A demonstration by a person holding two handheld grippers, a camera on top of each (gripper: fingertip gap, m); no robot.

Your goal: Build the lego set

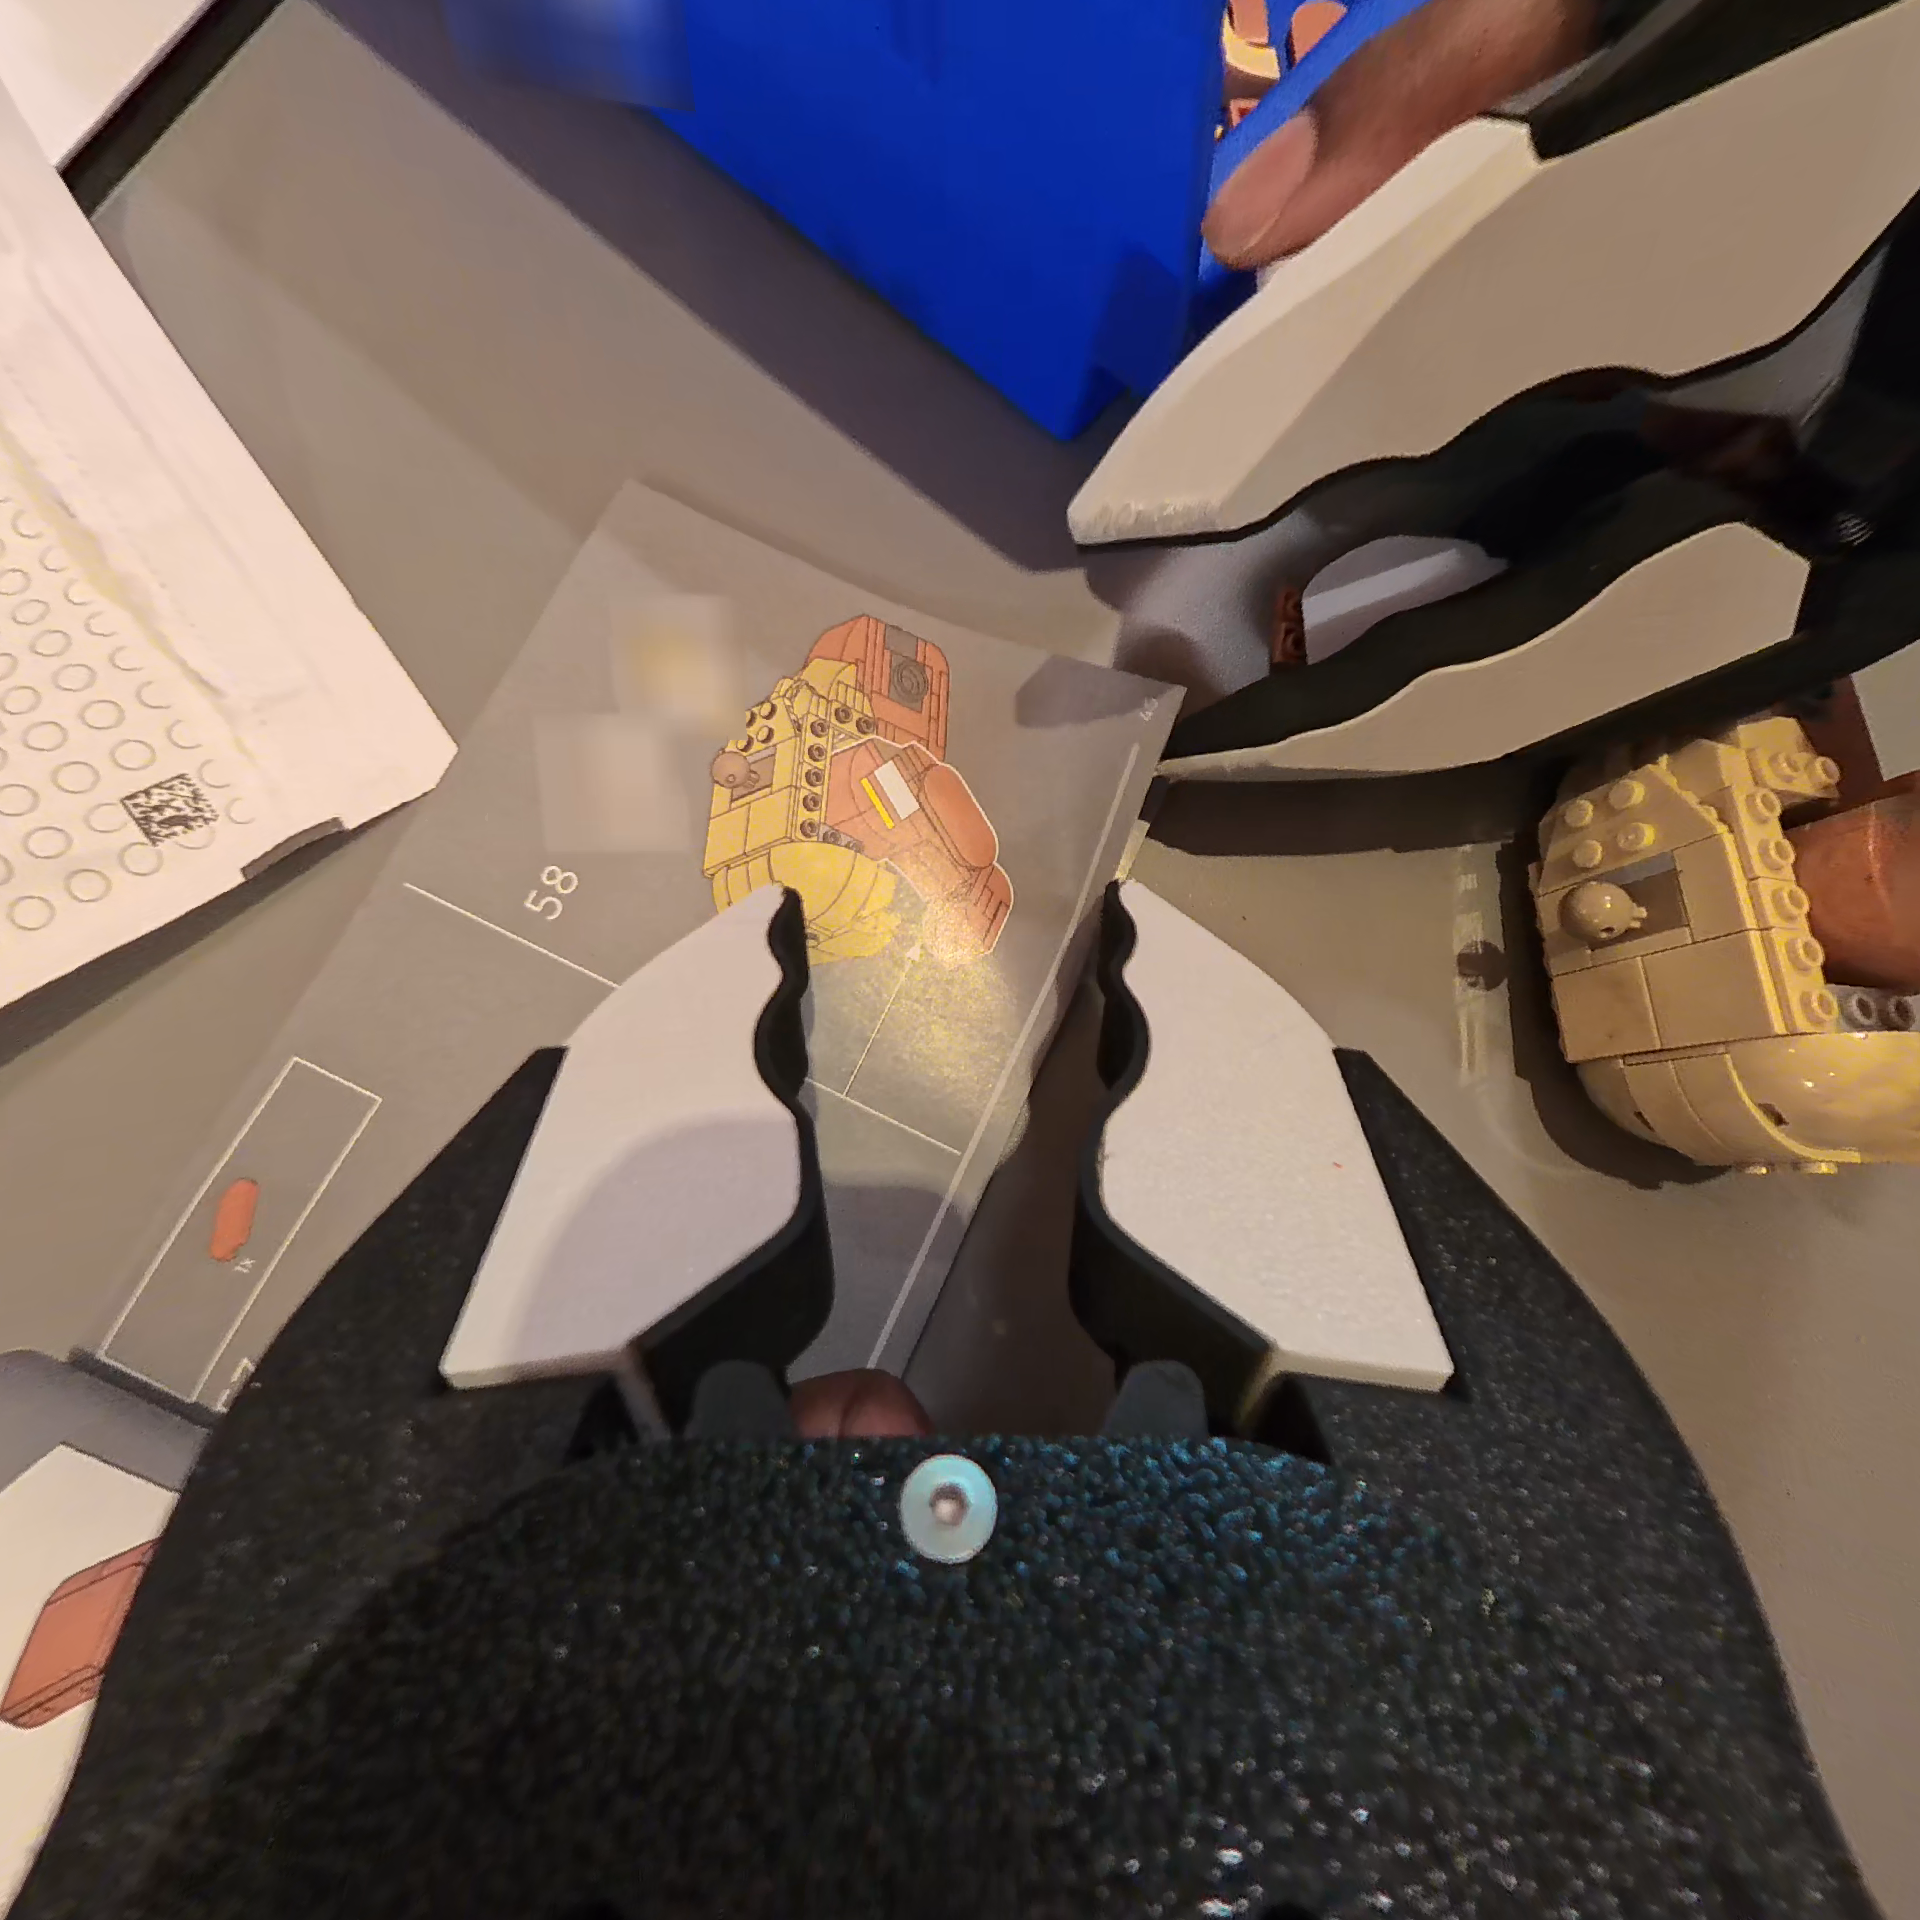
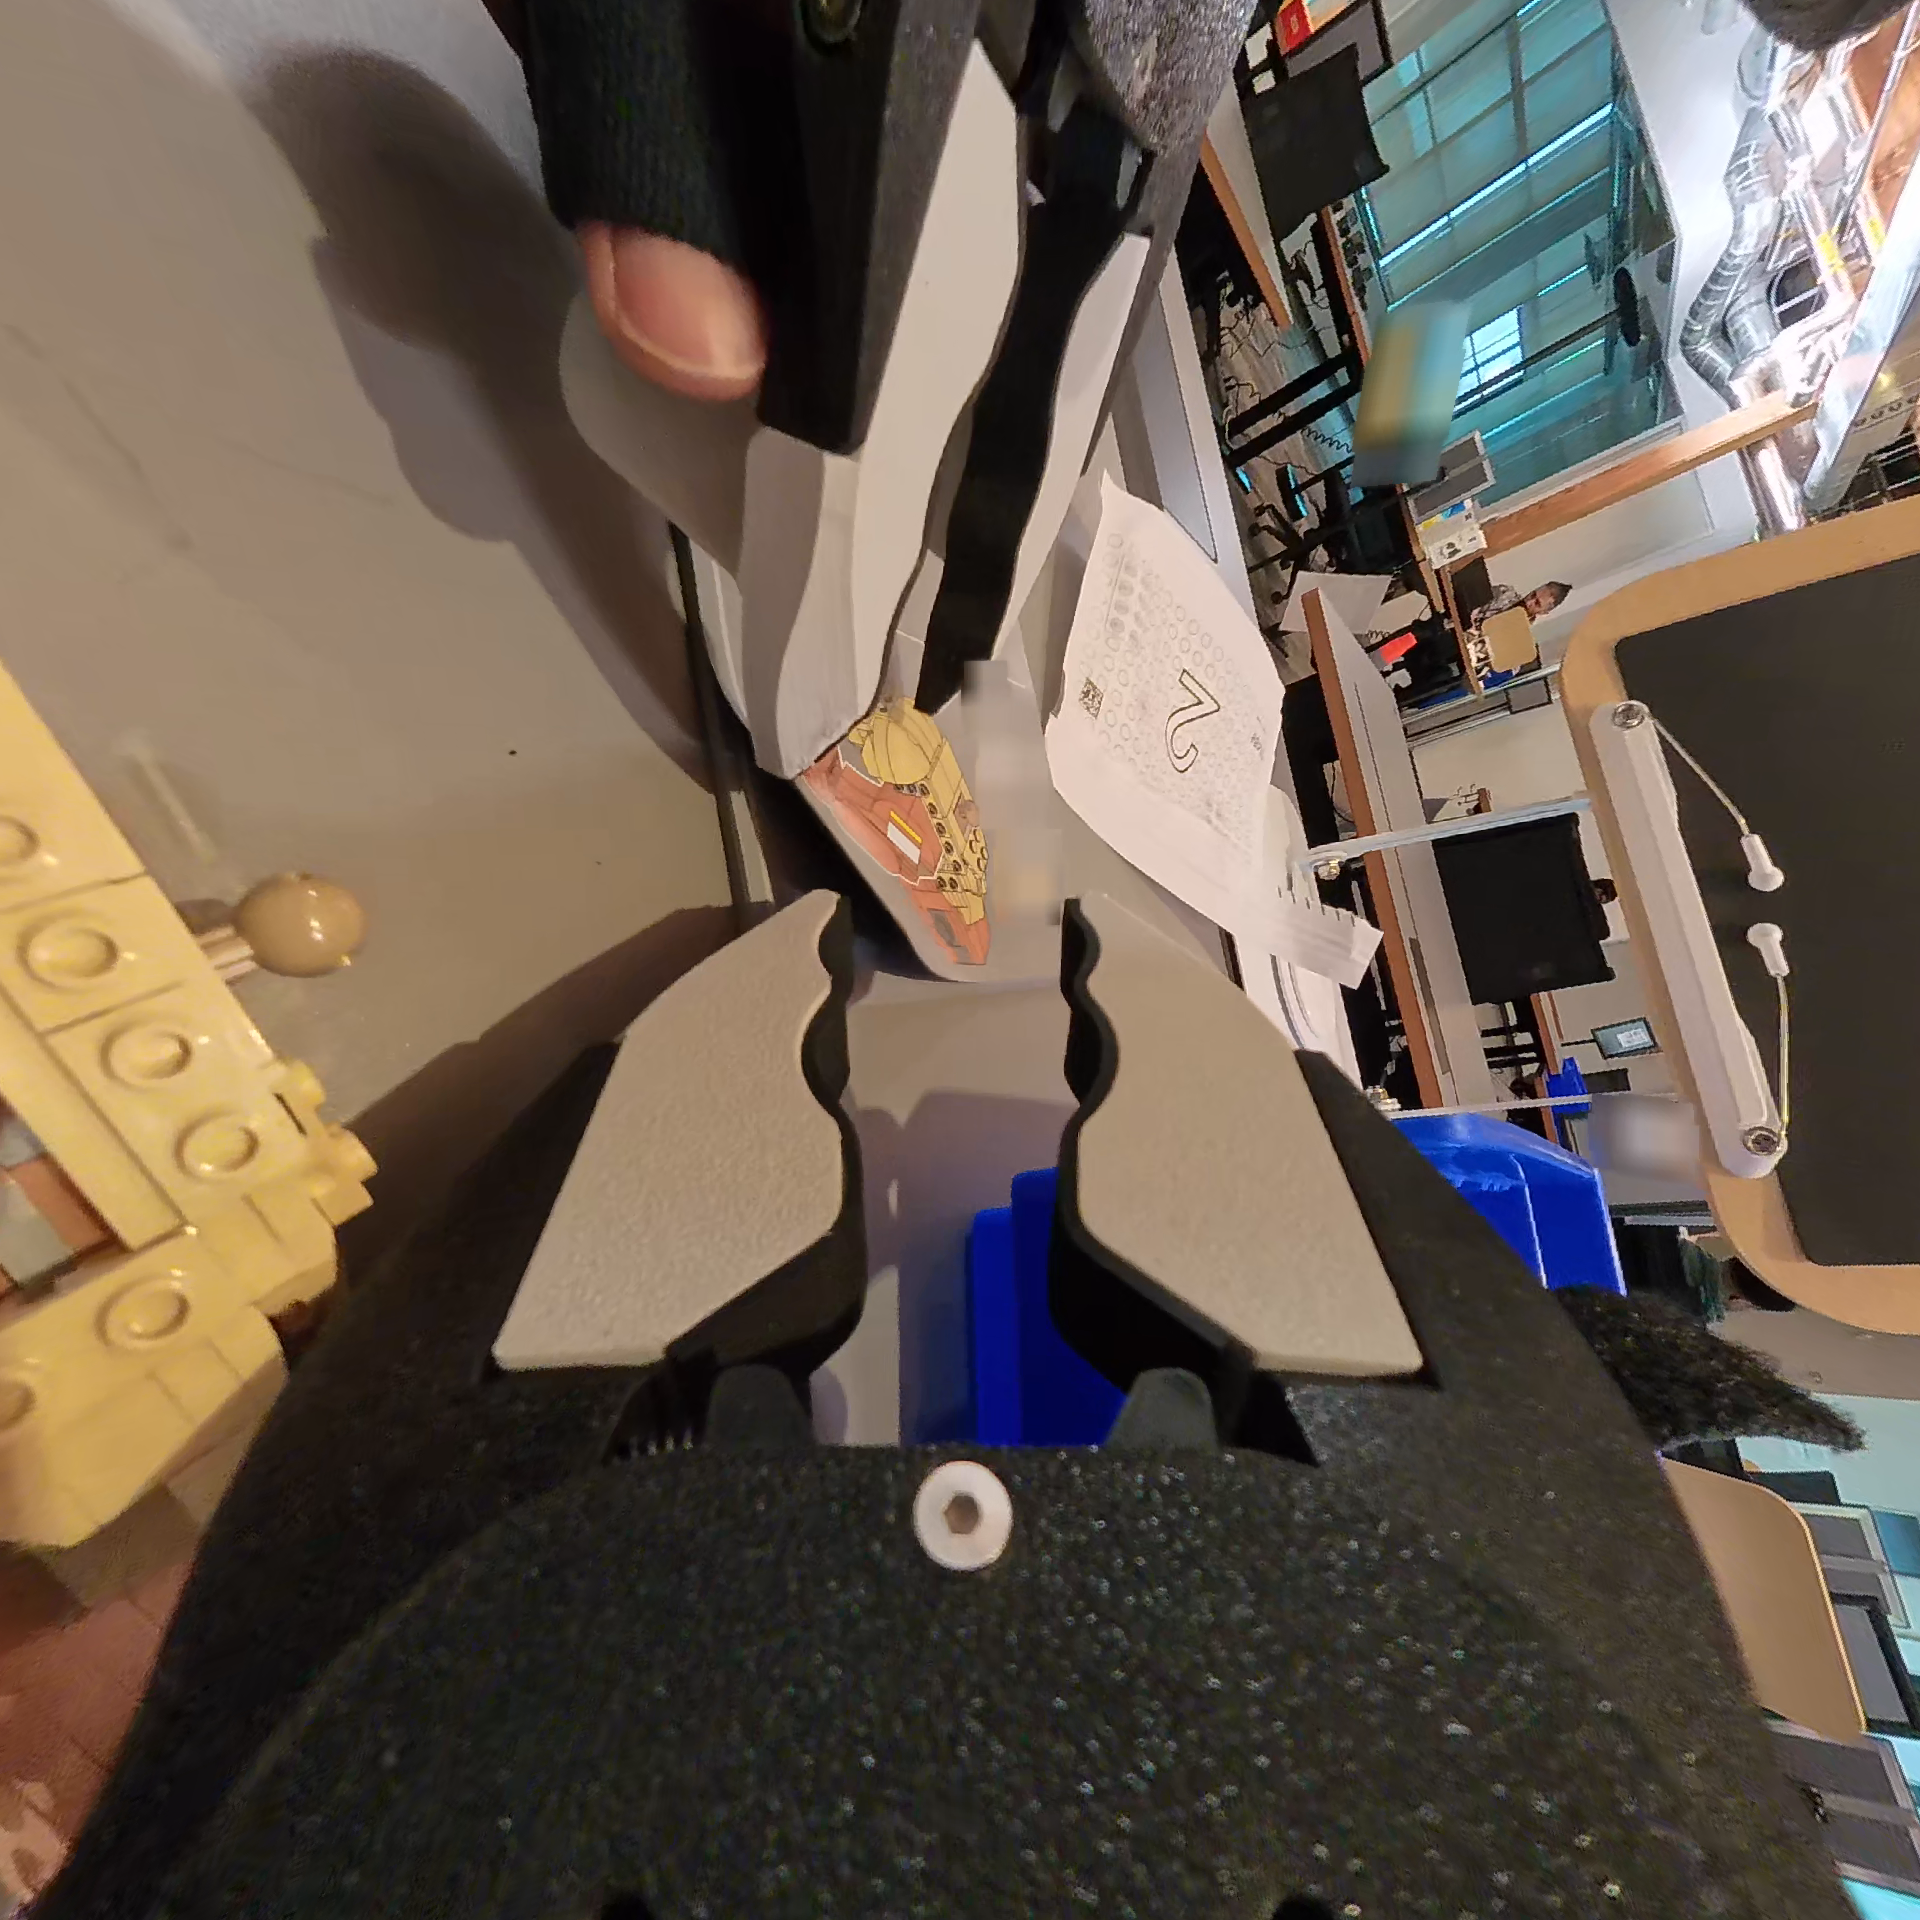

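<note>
The tan and reddish-brown brick model [image 1: 1683, 935] stands largely built on the grey counter [image 1: 364, 416], beside the open instruction booklet [image 1: 727, 831], whose pictured model looks similar, so probably little remains. Left tongs [image 1: 951, 940] and right tongs [image 2: 951, 935] both gape, holding nothing.

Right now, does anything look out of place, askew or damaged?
Nothing stands out. The booklet lies flat, the tan model sits intact beside it, and the blue bin is upright. Both tools are open and empty.
</note>
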